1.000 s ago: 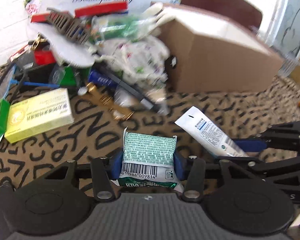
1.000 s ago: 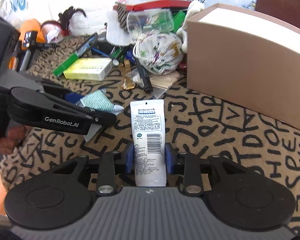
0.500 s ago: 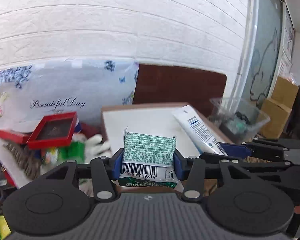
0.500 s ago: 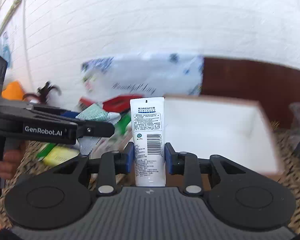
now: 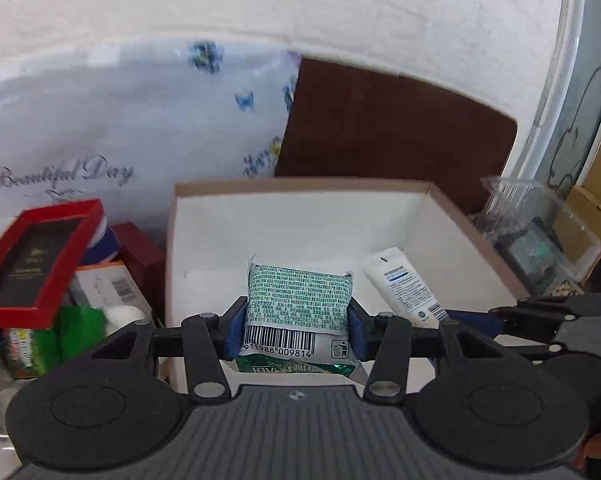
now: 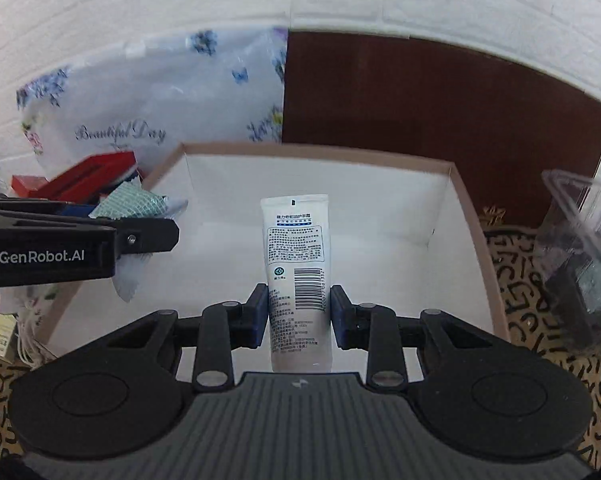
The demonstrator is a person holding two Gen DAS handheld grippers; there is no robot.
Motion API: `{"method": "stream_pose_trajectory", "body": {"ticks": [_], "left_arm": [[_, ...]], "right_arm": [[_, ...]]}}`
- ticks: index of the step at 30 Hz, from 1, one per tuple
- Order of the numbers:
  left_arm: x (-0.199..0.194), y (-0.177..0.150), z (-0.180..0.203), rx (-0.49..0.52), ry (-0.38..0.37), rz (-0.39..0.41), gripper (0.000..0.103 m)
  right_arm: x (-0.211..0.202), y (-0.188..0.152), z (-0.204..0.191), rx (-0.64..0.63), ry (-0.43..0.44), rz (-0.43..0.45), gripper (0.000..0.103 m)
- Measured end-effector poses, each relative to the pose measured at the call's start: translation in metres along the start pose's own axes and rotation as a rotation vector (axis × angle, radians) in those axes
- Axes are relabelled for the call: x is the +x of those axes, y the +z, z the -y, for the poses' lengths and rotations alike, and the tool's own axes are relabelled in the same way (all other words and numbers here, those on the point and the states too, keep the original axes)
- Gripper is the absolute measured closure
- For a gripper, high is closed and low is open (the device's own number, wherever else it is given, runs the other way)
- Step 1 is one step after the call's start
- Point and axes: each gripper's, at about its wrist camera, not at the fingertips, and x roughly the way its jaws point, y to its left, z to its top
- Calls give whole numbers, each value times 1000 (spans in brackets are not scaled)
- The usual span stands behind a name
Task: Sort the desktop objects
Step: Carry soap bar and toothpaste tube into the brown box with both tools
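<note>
Over the open cardboard box (image 5: 466, 216), left gripper (image 5: 296, 320) clenched about half-wide on a green-and-white packet (image 5: 298, 300), blue pads pressing its two side edges. Packet upright between the pads, printed face toward the camera, barcode strip at the near end (digits "911988 009814" legible, bin symbol beside them), far end jutting past the fingertips above the box's white interior. Long axis roughly along the fingers, pointing away toward the far wall of the box.

Just to the right, right gripper (image 6: 299, 312) clamped narrower on a white tube (image 6: 296, 260), pads on both sides of its lower body. Tube lengthwise along the fingers, flat crimped end pointing far, over the middle of the box; barcode and blue-banded small print on its face (too fine to read). Same tube (image 5: 404, 286) seen from the left camera leaning up-left, beside the packet but apart from it.

"GenRobot.AI" in white on the left gripper's side (image 6: 48, 256), seen from the right camera.

Behind the box at far left, a floral plastic bag (image 5: 112, 128) lettered "Beautiful Day"; near it a red framed box (image 5: 40, 256). To the right, a clear plastic container (image 6: 580, 256) on the letter-patterned cloth (image 6: 516, 280).
</note>
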Motion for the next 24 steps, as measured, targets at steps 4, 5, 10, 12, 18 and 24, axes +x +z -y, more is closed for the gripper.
{"method": "stream_pose_trajectory", "body": {"ticks": [4, 5, 10, 12, 18, 24], "left_arm": [[25, -2, 3, 34, -5, -54, 51], [28, -2, 4, 40, -8, -62, 51], [44, -4, 4, 54, -26, -97, 50], [47, -3, 2, 41, -45, -113, 45], [36, -3, 0, 24, -106, -62, 21], [23, -4, 5, 18, -113, -34, 15]], "right_arm": [[32, -3, -7, -76, -45, -124, 71], [39, -4, -8, -99, -56, -148, 71], [55, -1, -4, -108, -48, -209, 71], [57, 2, -4, -106, -46, -215, 71], [66, 5, -2, -88, -49, -231, 55], [53, 2, -10, -154, -103, -162, 18]]}}
